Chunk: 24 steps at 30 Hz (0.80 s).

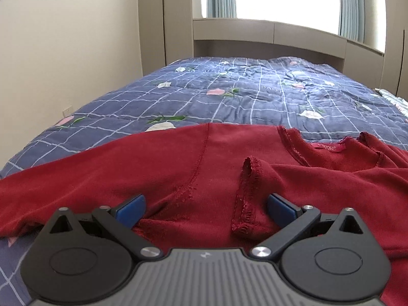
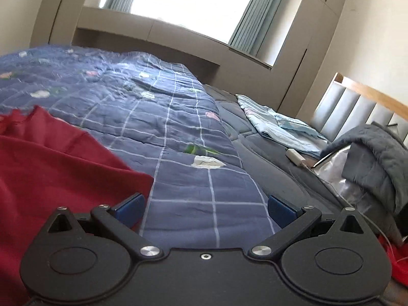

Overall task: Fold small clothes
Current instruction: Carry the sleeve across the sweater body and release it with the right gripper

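Note:
A dark red long-sleeved top [image 1: 158, 168] lies spread on the blue checked quilt [image 1: 229, 94], neckline and label at the right, one sleeve running left. A folded cuff edge [image 1: 246, 193] stands up between my fingers. My left gripper [image 1: 205, 209] is open, low over the top, its blue pads on either side of the cloth, holding nothing. In the right wrist view the red top [image 2: 51, 168] fills the lower left. My right gripper [image 2: 205, 209] is open over the quilt [image 2: 178, 137], its left pad [image 2: 130, 207] at the top's edge.
The bed runs back to a beige cabinet shelf [image 1: 267, 30] under a bright window. At the right, light blue folded cloth [image 2: 278, 125], a small white box [image 2: 294, 156], a grey blanket [image 2: 374, 153] and a padded headboard [image 2: 357, 107]. A wall stands at the left.

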{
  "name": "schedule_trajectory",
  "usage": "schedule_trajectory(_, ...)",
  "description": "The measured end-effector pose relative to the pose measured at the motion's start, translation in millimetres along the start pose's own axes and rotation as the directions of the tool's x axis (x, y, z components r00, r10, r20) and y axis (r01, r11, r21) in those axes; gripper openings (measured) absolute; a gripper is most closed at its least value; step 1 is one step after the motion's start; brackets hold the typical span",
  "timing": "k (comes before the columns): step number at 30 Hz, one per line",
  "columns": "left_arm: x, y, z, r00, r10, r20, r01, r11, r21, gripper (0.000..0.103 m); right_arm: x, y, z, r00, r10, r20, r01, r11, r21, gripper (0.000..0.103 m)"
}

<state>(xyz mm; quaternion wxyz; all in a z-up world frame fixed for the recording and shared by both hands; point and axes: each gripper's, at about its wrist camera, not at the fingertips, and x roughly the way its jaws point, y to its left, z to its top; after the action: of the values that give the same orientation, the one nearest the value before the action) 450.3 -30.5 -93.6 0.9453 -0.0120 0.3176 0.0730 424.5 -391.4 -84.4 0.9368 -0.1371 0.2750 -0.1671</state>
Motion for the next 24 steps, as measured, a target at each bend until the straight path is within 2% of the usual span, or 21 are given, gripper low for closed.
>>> schedule_trajectory(3, 0.8, 3.2, -0.5, 1.0, -0.013, -0.002, 0.013, 1.0, -0.015, 0.103, -34.6, -2.0, -9.4, 0.991, 0.12, 0.058, -0.121, 0.992, 0.015, 0.102)
schedule_trajectory(6, 0.6, 2.3, -2.0, 1.0, -0.009, 0.003, 0.01, 1.0, -0.009, 0.103, -71.0, 4.9, -22.6, 0.964, 0.249, 0.098, -0.248, 0.969, -0.025, 0.102)
schedule_trajectory(8, 0.2, 2.4, -2.5, 1.0, -0.009, 0.004, 0.009, 1.0, -0.008, 0.103, -88.3, 15.1, -31.6, 0.948, 0.302, 0.104, -0.295, 0.952, -0.078, 0.102)
schedule_trajectory(10, -0.2, 2.6, -3.0, 1.0, -0.01, 0.007, 0.01, 1.0, -0.009, 0.103, -99.6, 29.8, -36.7, 0.946, 0.314, 0.086, -0.3, 0.943, -0.14, 0.102)
schedule_trajectory(13, -0.2, 2.7, -3.2, 1.0, -0.011, 0.008, 0.011, 1.0, -0.01, 0.103, -106.6, 49.5, -45.7, 0.956, 0.281, 0.08, -0.256, 0.937, -0.236, 0.102)
schedule_trajectory(16, -0.3, 2.8, -3.0, 1.0, -0.011, 0.008, 0.011, 1.0, -0.01, 0.103, -101.4, 59.1, -43.5, 0.975, 0.2, 0.099, -0.167, 0.949, -0.269, 0.102)
schedule_trajectory(19, -0.4, 3.4, -2.9, 1.0, -0.011, 0.008, 0.011, 1.0, -0.01, 0.103, -89.7, 57.0, -38.6, 0.989, 0.092, 0.119, -0.062, 0.971, -0.232, 0.102)
schedule_trajectory(24, -0.3, 3.4, -2.9, 1.0, -0.011, 0.008, 0.011, 1.0, -0.01, 0.103, -80.0, 30.2, -40.0, 0.996, -0.034, 0.085, 0.043, 0.994, -0.096, 0.102)
